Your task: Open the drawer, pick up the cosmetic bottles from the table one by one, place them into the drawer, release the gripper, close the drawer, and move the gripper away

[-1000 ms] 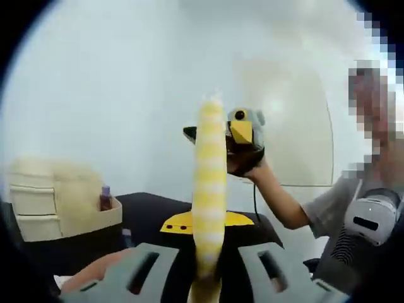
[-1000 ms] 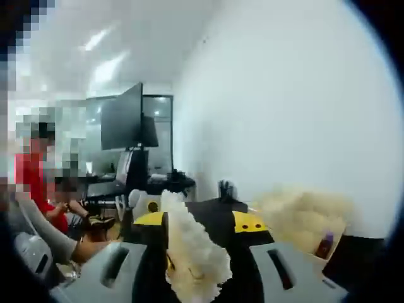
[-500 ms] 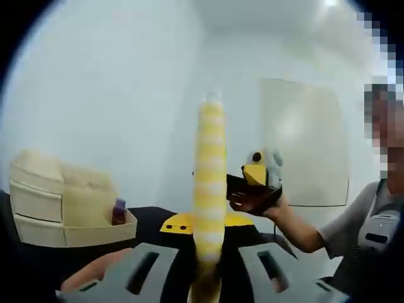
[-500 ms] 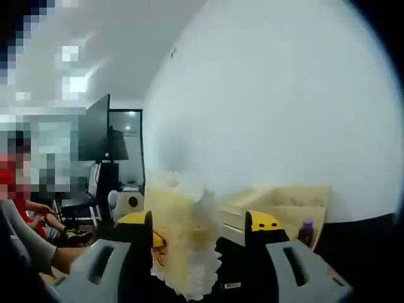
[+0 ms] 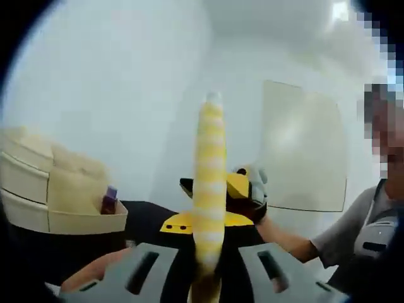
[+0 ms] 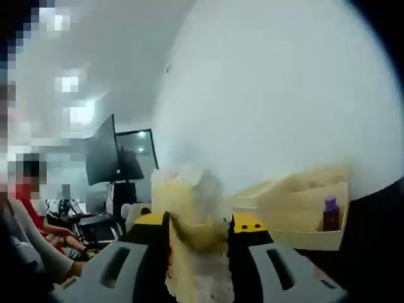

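Your left gripper (image 5: 208, 265) is clamped on the yellow-and-white striped bottle (image 5: 210, 183), its long axis running straight out between the jaws. The open cream drawer (image 5: 76, 218), holding a purple bottle (image 5: 108, 200), lies to its left. Your right gripper (image 6: 197, 252) grips a blurred pale bottle (image 6: 189, 218); there the drawer sits right.

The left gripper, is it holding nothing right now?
No, the left gripper has its fingers shut on a tall yellow-and-white striped bottle that stands up between them.
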`<act>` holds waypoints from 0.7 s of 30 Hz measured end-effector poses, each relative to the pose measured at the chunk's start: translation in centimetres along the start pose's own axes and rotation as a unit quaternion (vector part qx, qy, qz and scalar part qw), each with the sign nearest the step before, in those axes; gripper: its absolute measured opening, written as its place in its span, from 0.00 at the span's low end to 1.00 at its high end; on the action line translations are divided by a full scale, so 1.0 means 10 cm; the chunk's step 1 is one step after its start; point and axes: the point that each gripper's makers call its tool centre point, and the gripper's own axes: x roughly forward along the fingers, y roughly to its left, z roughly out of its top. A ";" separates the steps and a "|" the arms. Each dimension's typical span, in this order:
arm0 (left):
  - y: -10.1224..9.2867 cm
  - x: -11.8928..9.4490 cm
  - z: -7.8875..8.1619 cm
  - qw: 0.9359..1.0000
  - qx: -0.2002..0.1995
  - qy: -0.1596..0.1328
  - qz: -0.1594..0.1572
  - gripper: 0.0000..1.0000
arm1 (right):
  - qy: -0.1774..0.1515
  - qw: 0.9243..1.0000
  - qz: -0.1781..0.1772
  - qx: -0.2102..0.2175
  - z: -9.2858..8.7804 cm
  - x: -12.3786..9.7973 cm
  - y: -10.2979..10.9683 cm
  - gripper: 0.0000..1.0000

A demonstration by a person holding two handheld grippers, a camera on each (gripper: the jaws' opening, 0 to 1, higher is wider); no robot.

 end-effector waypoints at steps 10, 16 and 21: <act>-0.19 0.05 -0.23 0.999 -0.004 0.038 -0.027 0.08 | 0.009 0.996 0.065 0.052 -0.09 -0.03 0.11 0.30; -0.21 0.02 -0.22 0.997 -0.050 0.027 -0.053 0.09 | 0.006 0.994 0.082 0.070 -0.06 -0.08 0.12 0.18; -0.23 -0.02 -0.20 0.996 -0.065 0.020 -0.066 0.09 | 0.017 0.995 0.089 0.051 -0.04 -0.07 0.22 0.15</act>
